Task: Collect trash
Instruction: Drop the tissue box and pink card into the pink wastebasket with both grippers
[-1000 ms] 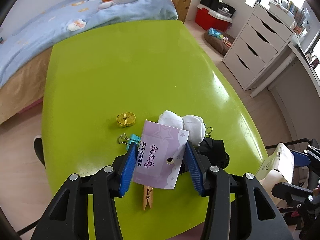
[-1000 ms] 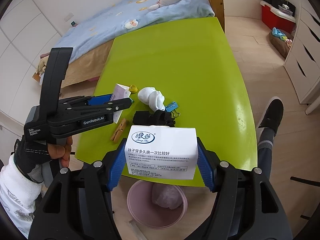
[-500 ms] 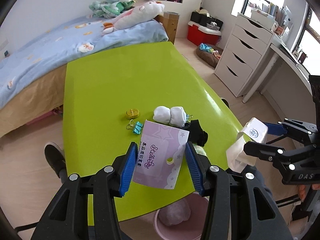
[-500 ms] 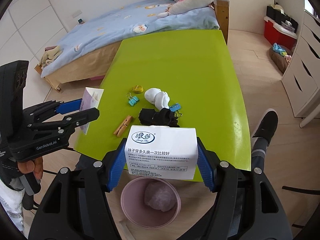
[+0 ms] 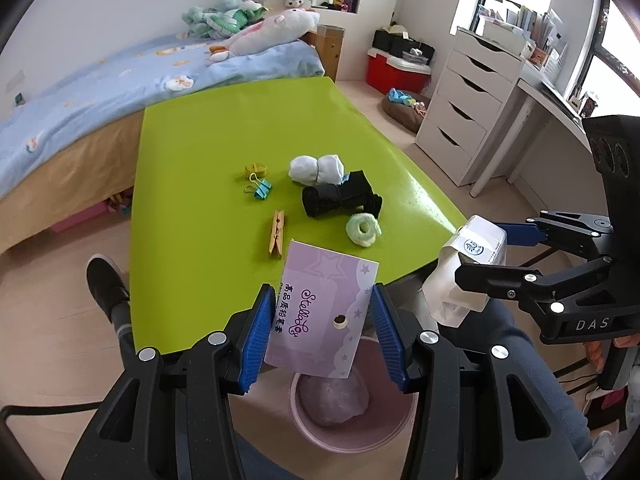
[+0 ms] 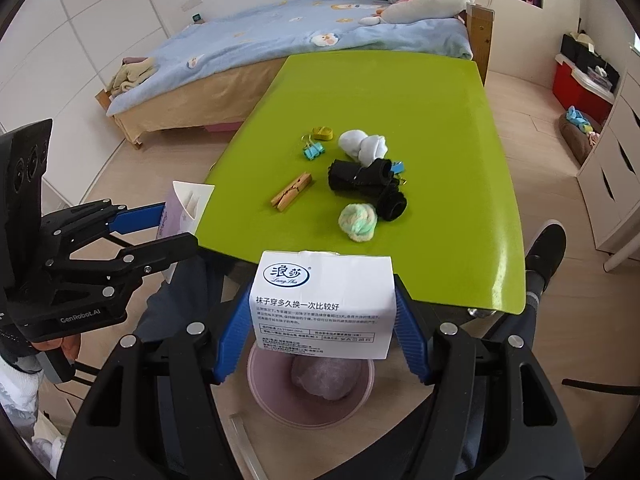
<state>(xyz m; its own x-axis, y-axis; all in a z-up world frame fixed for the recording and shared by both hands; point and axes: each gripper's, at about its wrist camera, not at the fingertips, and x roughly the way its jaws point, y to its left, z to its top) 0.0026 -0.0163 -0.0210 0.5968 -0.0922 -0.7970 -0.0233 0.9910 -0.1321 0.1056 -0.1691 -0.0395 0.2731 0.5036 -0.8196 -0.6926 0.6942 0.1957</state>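
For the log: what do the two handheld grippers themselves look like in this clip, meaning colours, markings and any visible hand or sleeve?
Both are black plastic clamp frames with silver screws and ribbed blue pads on the fingers. The left gripper carries white "GenRobot.AI" lettering, and the right gripper reads "DAS" on its side. Each handle block has dark round camera lenses. The hand on the left one wears an orange glove and a white sleeve.

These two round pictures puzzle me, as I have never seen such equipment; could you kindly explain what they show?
No robot here: a person holds a clamp-like gripper in each hand, each carrying a fisheye camera looking along its blue-padded fingers. One picture comes from the left gripper, shut on a purple card. The other comes from the right gripper, shut on a white printed paper package. Both hang above a pink bin on the floor. The green table holds rolled white socks, black socks, a pastel sock ball, a wooden clothespin and binder clips.
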